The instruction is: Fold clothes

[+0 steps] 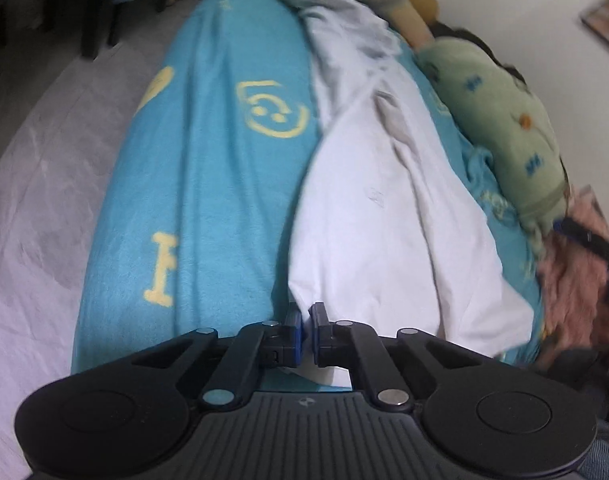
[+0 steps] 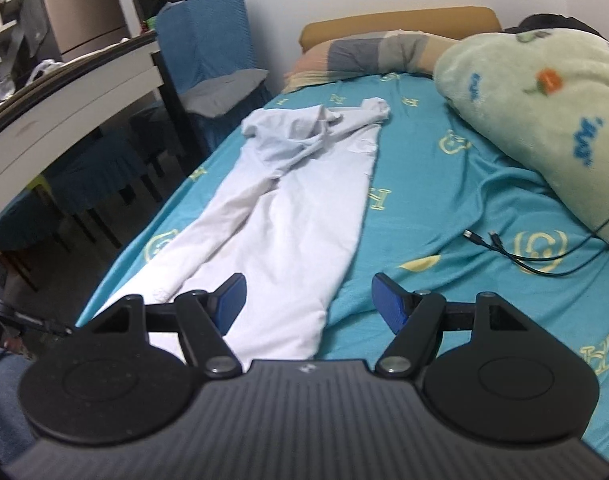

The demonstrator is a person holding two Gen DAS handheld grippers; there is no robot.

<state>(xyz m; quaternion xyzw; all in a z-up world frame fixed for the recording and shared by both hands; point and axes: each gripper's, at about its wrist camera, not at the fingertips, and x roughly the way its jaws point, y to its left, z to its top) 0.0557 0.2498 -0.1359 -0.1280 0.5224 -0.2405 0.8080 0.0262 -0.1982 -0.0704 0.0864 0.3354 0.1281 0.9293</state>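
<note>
A white garment (image 1: 384, 208) lies lengthwise on a turquoise bed sheet (image 1: 208, 184). My left gripper (image 1: 306, 312) is shut on the garment's near hem, blue pads pinching the white cloth. In the right wrist view the same white garment (image 2: 296, 208) stretches away from me, bunched at its far end. My right gripper (image 2: 308, 300) is open and empty, hovering just above the garment's near edge, with its left fingertip (image 2: 232, 292) over the cloth and its right one over the sheet.
A green fleece blanket (image 2: 544, 112) and a person's dark hair lie at the right. A black cable (image 2: 516, 256) rests on the sheet (image 2: 424, 200). A pillow (image 2: 364, 56) and headboard sit at the far end. A table (image 2: 64, 100) and blue-covered chairs stand left of the bed.
</note>
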